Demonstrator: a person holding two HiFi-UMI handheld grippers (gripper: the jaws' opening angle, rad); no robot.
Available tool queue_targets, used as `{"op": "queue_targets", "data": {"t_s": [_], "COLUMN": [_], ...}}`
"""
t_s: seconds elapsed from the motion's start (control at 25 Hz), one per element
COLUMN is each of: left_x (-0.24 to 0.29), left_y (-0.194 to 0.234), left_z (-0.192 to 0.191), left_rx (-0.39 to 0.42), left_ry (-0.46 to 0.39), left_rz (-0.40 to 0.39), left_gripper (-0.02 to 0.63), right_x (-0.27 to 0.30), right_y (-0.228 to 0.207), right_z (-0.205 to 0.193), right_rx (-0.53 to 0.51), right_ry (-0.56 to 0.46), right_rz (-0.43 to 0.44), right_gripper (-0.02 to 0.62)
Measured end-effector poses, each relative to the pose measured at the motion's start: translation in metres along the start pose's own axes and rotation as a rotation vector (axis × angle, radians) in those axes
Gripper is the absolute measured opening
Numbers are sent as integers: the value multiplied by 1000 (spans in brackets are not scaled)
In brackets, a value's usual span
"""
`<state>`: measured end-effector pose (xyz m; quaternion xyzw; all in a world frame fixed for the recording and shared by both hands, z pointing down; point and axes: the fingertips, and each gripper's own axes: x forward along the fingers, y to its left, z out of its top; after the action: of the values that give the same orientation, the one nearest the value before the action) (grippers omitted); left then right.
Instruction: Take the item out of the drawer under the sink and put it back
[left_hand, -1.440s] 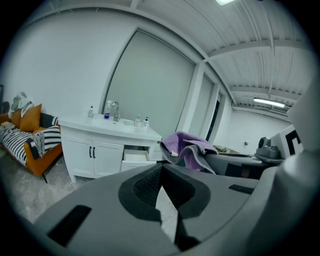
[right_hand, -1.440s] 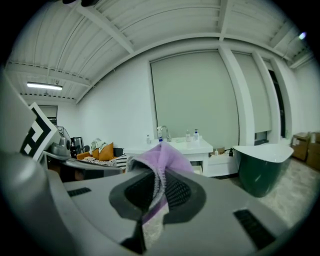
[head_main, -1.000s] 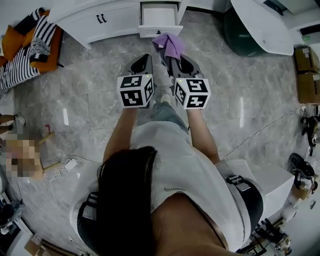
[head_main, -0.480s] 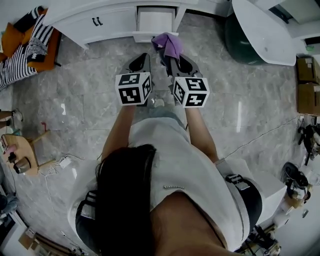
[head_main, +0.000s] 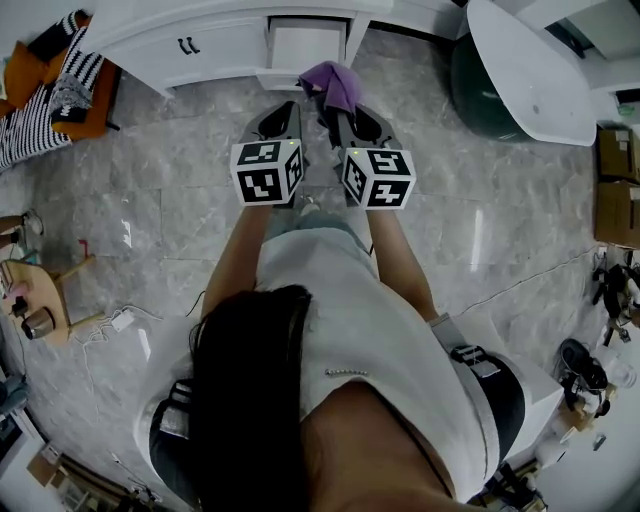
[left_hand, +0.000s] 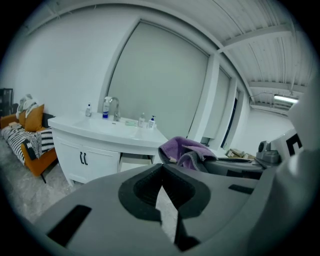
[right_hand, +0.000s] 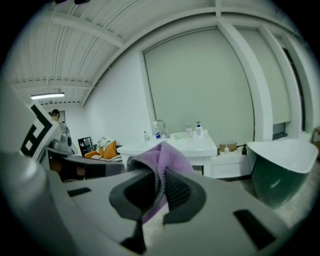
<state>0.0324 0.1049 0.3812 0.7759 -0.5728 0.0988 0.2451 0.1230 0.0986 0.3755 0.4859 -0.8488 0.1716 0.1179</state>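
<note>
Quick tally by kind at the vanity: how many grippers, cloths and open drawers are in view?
Grippers: 2 (left gripper, right gripper)
Cloth: 1
Open drawer: 1
Total: 4

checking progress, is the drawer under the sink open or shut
Open: the drawer stands pulled out from the vanity, its white inside showing. The purple cloth is outside it, pinched in the right gripper.
</note>
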Motion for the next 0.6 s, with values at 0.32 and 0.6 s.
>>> {"op": "queue_targets", "data": {"t_s": [0.32, 0.6], "left_x": [11, 15], "left_y": [2, 10], "left_z": [-1, -10], "left_rx": [4, -7], "left_ry": [4, 16], "left_rz": [29, 46], "left_gripper": [5, 5], "right_x": [11, 17], "right_y": [-8, -8], "right_z": [-5, -16], "right_rx": [-6, -17], "right_ry": [20, 50], "right_rz": [38, 62], "right_gripper": [43, 44]}}
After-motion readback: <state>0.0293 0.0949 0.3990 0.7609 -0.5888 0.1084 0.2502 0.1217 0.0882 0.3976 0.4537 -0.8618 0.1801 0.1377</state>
